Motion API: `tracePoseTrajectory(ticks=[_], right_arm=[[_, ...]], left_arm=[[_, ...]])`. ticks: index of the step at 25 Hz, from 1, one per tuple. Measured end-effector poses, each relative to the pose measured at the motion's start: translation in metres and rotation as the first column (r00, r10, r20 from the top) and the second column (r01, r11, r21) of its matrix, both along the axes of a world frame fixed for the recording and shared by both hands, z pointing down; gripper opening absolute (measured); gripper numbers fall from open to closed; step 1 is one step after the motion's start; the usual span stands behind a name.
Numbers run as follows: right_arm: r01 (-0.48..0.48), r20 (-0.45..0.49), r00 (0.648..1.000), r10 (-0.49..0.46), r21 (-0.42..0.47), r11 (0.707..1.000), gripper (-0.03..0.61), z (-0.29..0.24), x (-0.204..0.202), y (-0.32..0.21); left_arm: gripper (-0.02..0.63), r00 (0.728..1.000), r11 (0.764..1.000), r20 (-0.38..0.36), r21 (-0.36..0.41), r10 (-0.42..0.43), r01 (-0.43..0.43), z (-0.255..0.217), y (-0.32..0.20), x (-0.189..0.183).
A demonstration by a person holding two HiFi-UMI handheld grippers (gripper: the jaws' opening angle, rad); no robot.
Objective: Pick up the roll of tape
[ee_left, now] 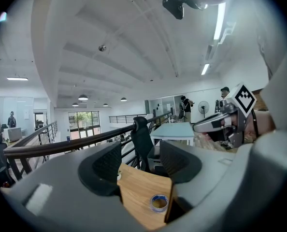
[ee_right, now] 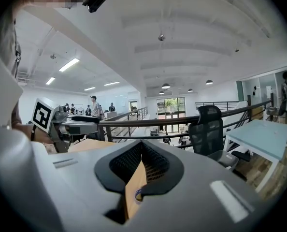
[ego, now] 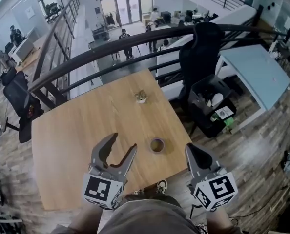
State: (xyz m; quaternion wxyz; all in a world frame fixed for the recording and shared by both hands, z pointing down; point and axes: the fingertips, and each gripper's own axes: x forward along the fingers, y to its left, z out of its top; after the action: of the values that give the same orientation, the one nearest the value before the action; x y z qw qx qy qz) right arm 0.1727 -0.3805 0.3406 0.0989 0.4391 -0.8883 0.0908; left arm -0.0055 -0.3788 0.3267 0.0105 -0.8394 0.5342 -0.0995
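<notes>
Left tool [ego: 123, 141] gapes empty, right tool [ego: 190, 148] is closed on nothing, tape roll [ego: 157, 145] lies between them on table [ego: 76, 130].

Open tabletop [ego: 76, 130] rings tape roll [ego: 157, 145]; small object [ego: 141, 97] beyond.

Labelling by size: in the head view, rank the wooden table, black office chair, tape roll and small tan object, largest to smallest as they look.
1. wooden table
2. black office chair
3. tape roll and small tan object: alike; the tape is nearer the camera, so unranked.
</notes>
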Motion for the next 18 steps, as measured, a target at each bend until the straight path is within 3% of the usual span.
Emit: tracePoseTrajectory(ticks=[6,11,14,18], right_arm=[[0.009,-0.012,1.000,-0.010,-0.008,1.000,0.011,0.014,-0.011,-0.011],[0.012,-0.022,1.000,-0.013,-0.075,0.997,0.011,0.045,-0.018,-0.021],[0.007,-0.035,0.999,-0.011,-0.128,0.992,0.011,0.071,-0.017,-0.027],[-0.011,-0.043,0.999,0.003,-0.194,0.981,0.011,0.109,-0.012,-0.033]], left_arm=[[0.249,1.000,0.997,-0.008,-0.072,0.022,-0.022,0.026,-0.019,-0.002],[0.249,0.999,0.983,0.009,-0.178,0.047,-0.044,0.074,-0.044,0.001],[0.245,0.998,0.978,-0.026,-0.199,0.065,-0.069,0.104,-0.060,0.008],[0.245,0.995,0.950,-0.040,-0.295,0.092,-0.099,0.153,-0.073,0.022]])
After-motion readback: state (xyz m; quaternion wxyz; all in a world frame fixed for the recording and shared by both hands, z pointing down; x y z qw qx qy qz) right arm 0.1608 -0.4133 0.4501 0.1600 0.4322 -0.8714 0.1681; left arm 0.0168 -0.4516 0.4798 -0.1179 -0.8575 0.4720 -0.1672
